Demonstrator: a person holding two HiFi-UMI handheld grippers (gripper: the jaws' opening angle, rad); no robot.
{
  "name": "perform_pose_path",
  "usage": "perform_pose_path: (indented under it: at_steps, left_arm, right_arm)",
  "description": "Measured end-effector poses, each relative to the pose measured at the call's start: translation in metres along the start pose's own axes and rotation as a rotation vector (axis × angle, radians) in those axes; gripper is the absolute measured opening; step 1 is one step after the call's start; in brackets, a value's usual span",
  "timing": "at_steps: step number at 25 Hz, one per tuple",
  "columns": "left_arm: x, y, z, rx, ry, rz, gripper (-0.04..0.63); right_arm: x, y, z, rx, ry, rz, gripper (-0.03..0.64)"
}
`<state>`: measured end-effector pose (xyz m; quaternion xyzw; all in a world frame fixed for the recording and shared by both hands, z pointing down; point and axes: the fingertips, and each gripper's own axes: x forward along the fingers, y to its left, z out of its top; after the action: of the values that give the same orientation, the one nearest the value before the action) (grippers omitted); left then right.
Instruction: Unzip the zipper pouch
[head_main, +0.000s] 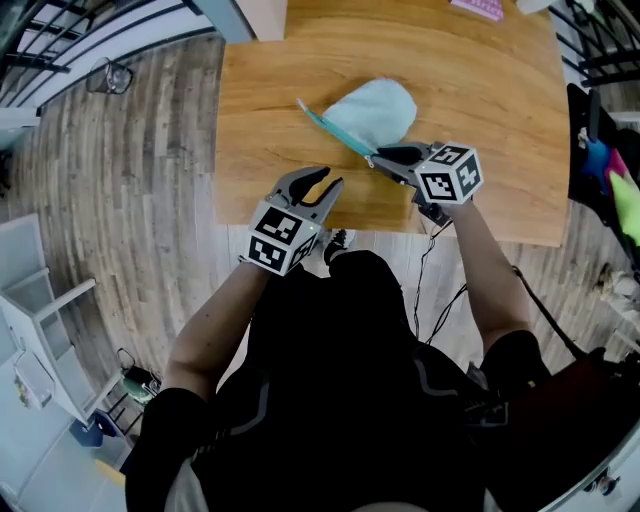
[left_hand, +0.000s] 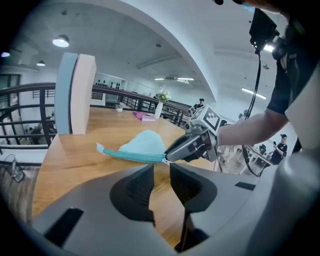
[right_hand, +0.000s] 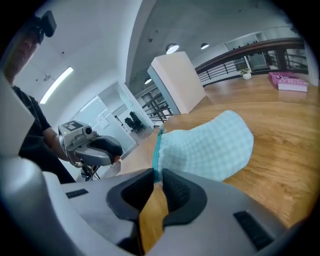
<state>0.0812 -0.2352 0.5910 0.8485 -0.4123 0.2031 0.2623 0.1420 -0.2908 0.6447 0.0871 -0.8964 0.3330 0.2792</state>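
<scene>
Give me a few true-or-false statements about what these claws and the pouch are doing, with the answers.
The right claw grips the zipper pouch at one end of its zipper. True.
The left claw holds the pouch too. False: it is open, empty and apart from the pouch.
The pouch is red. False: it is pale blue-green with a teal zipper.
The table is wooden. True.

The right gripper (right_hand: 157, 176) had its jaws nearly together, pinching the end of the teal zipper (right_hand: 157, 150) of a pale mint checked fabric pouch (right_hand: 207, 145). The pouch extended away over the light wooden table (right_hand: 285, 135). The left gripper (right_hand: 112, 149) stood apart beyond the table's left edge. A flat pink book (right_hand: 287, 82) lay near the far right edge.
</scene>
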Motion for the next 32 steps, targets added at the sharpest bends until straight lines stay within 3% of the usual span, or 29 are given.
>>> perform_pose_path:
  at_steps: [10, 16, 23, 32]
  left_arm:
    - [-0.033, -0.002, 0.054, 0.152, -0.061, -0.038, 0.117]
    - [-0.052, -0.007, 0.097, 0.314, -0.13, -0.045, 0.144]
    - [-0.075, -0.037, 0.126, 0.633, -0.176, -0.127, 0.17]
    - [-0.09, -0.058, 0.132, 0.772, -0.218, -0.187, 0.17]
  right_arm:
    - [-0.035, 0.054, 0.065, 0.123, -0.207, -0.005, 0.061]
    - [-0.055, 0.086, 0.095, 0.162, -0.289, -0.041, 0.058]
    - [-0.078, 0.118, 0.123, 0.304, -0.422, -0.027, 0.057]
    - [-0.08, 0.161, 0.136, 0.335, -0.496, 0.041, 0.057]
